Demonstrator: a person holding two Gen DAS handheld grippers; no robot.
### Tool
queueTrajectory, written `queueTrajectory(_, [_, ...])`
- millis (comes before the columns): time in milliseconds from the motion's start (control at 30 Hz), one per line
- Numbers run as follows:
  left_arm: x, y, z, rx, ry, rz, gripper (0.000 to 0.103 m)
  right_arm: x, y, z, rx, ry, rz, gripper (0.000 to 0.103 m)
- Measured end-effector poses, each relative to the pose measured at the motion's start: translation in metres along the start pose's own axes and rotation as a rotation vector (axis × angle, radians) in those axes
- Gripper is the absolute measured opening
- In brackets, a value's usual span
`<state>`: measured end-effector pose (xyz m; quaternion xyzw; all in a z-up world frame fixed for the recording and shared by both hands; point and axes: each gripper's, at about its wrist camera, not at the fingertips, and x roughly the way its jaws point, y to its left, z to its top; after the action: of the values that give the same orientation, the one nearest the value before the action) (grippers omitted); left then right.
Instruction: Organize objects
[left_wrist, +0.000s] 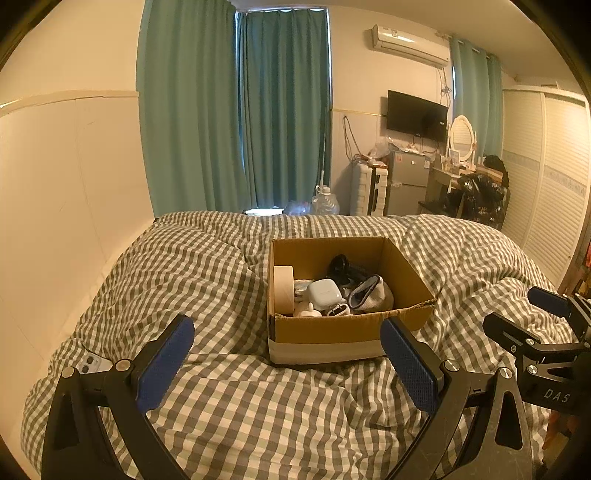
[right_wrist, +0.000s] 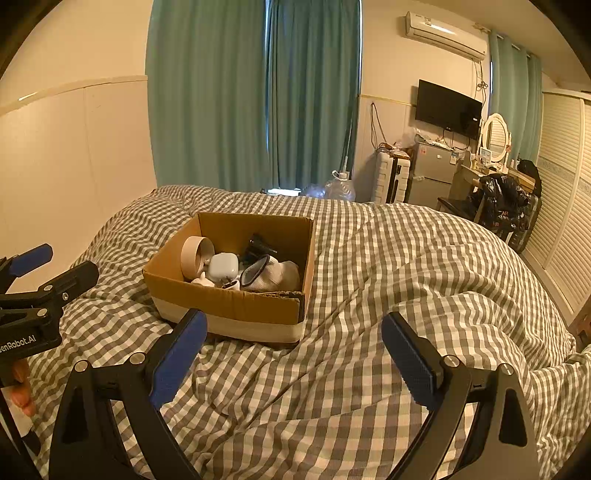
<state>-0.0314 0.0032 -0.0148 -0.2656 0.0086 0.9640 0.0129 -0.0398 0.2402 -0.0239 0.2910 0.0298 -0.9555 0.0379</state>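
Observation:
An open cardboard box (left_wrist: 332, 332) stands on the checked duvet; it also shows in the right wrist view (right_wrist: 229, 302). Inside lie a roll of tape (left_wrist: 283, 293), a white earbud case (left_wrist: 324, 293), a black object (left_wrist: 338, 267), a grey-rimmed white cloth item (left_wrist: 369, 295) and small white pieces. A phone (left_wrist: 94, 365) lies on the duvet at the left, beside my left finger. My left gripper (left_wrist: 288, 354) is open and empty, just before the box. My right gripper (right_wrist: 291, 350) is open and empty, to the right of the box front.
The bed's checked duvet (right_wrist: 406, 266) is rumpled with folds at the right. A cream wall panel (left_wrist: 55, 203) runs along the left. Beyond the bed are teal curtains (left_wrist: 280, 110), a water jug (left_wrist: 325, 201), a suitcase, a small fridge (left_wrist: 408, 182) and a cluttered dresser.

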Motion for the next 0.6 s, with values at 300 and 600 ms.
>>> queueTrajectory(300, [-0.0004,0.0008,-0.0020,-0.001,-0.020,0.006,0.103,-0.0004,-0.0001,0.0000,-0.001,0.000,-0.002,0.096])
queueTrajectory(600, [-0.0004,-0.0006,0.0005,0.018,-0.023,0.021,0.103,-0.0001,0.0001,0.0005,0.002,0.003,-0.012,0.097])
